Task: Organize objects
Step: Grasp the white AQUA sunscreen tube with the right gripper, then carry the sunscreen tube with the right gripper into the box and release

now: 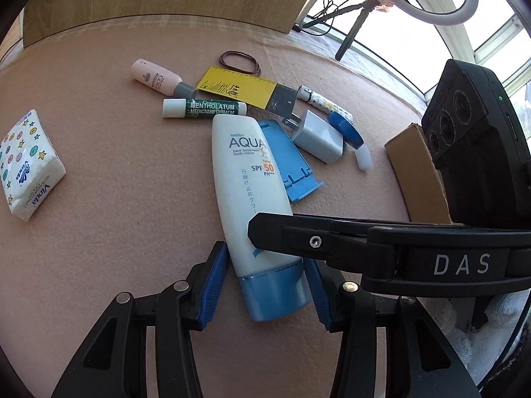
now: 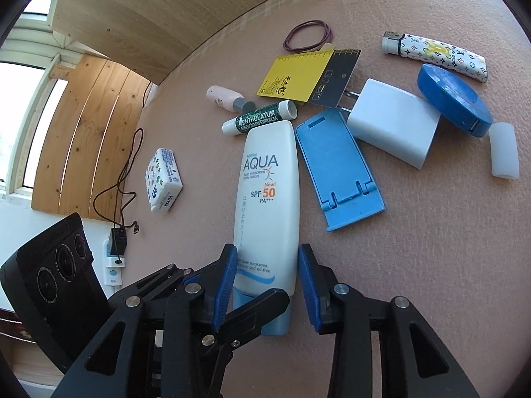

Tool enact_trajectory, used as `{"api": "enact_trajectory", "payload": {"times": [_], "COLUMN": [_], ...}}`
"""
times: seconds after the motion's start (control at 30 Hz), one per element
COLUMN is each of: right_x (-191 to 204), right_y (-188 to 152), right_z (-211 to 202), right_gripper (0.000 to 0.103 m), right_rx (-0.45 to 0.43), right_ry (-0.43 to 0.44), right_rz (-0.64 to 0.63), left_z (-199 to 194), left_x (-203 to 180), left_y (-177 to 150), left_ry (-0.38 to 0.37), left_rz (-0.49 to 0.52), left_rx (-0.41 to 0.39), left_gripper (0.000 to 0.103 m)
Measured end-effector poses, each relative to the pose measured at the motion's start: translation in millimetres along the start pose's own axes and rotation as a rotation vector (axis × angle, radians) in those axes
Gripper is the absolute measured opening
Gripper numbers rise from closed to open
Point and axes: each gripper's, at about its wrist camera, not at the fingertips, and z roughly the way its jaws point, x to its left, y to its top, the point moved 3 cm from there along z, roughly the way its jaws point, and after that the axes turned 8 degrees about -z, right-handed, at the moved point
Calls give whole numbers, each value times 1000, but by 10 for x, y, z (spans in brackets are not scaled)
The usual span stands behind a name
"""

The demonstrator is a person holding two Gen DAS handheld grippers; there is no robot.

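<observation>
- Sunscreen tube (image 2: 267, 205) lies flat on the pink mat (image 2: 431, 265), center of the right wrist view; long axis runs bottom to top of frame, blue cap toward me at the bottom, flat crimped end up top by the lip balm (image 2: 260, 117).
- My right gripper (image 2: 267, 282): jaws spread, pads either side of the tube's lower body w/ a thin gap each side, not clamped.
- My left gripper (image 1: 265, 285): also spread, straddling the blue cap end at bottom center of its view; left pad looks to touch the tube, can't tell for sure.
- Right gripper's black finger crosses over the tube in the left wrist view, lower right.
- Blue phone stand (image 2: 338, 169) sits just beside the tube's right edge, charger block (image 2: 393, 126) just beyond it, upper right.
- Tissue pack (image 2: 164, 184) well apart at left; bare mat btwn it and the tube.
- Mat edge and wood board (image 2: 139, 10) at upper left; bare mat lower right too.
</observation>
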Motion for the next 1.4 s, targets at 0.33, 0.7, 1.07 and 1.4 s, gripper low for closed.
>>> {"api": "enact_trajectory", "payload": {"times": [0.33, 0.7, 1.07, 1.4], "right_x": [-62, -411, -968, -1296], "right_y": [-229, -548, -831, -926], "right_z": [-577, -1583, -2204, -2434], "right_gripper": [31, 29, 29, 29], "right_rx": [-95, -225, -279, -286], "right_ry": [-18, -80, -171, -207], "right_rz": [0, 46, 106, 130], "left_z": [-148, -95, 317, 576], "left_x": [-584, -1687, -2521, -2901], "left_y": [-73, -146, -361, -484], "left_ry": [-28, -119, -186, -194], "left_rz": [87, 216, 297, 328], "left_rx": [-44, -66, -18, 19], "left_gripper": [49, 49, 49, 51]}}
